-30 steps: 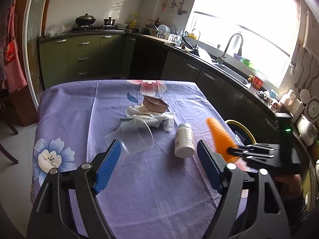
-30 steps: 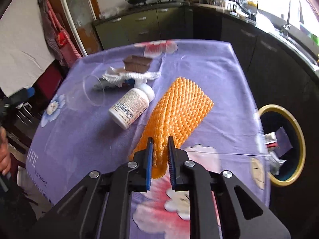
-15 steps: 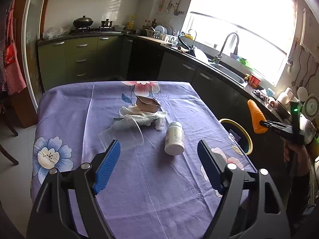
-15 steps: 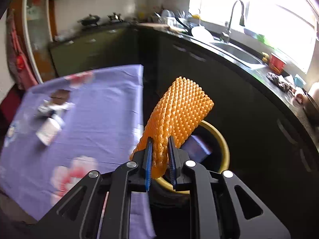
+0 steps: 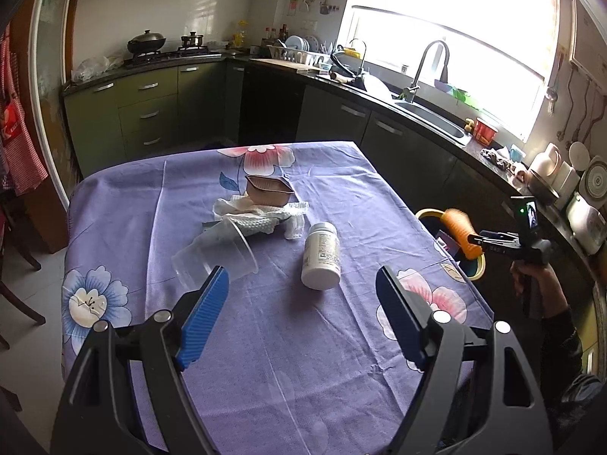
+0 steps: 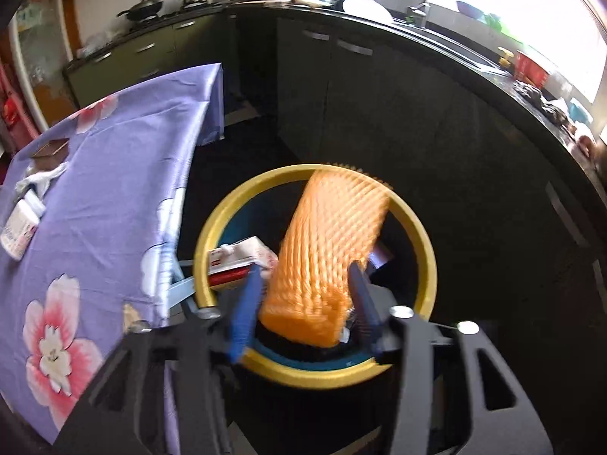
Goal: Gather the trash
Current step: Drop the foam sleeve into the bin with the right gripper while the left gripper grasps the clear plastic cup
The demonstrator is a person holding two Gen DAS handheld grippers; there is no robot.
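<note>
A kitchen with green cabinets and a bright window surrounds a table [image 5: 151, 204] under a purple flowered cloth. Off the table's right edge stands a yellow-rimmed bin [image 6: 417, 227] on the floor, some packaging already inside.

The right gripper [image 6: 307, 303] hangs over the bin's mouth with its jaws spread, and the orange foam net [image 6: 334, 242] sits loose between them, blurred, apparently no longer pinched. It seems placed there so the net drops straight in rather than catching the rim.

The left gripper [image 5: 299, 314] hovers low over the table's near edge, jaws spread wide and holding nothing, pointed at the remaining trash as if ready for the next pick. Near the middle lie a white bottle [image 5: 320, 256] on its side, a clear cup [image 5: 216, 254] tipped over towards the left gripper, crumpled tissue [image 5: 258, 216] and a brown tray [image 5: 269, 189] resting on the tissue. The bottle lies nearest the right edge.
</note>
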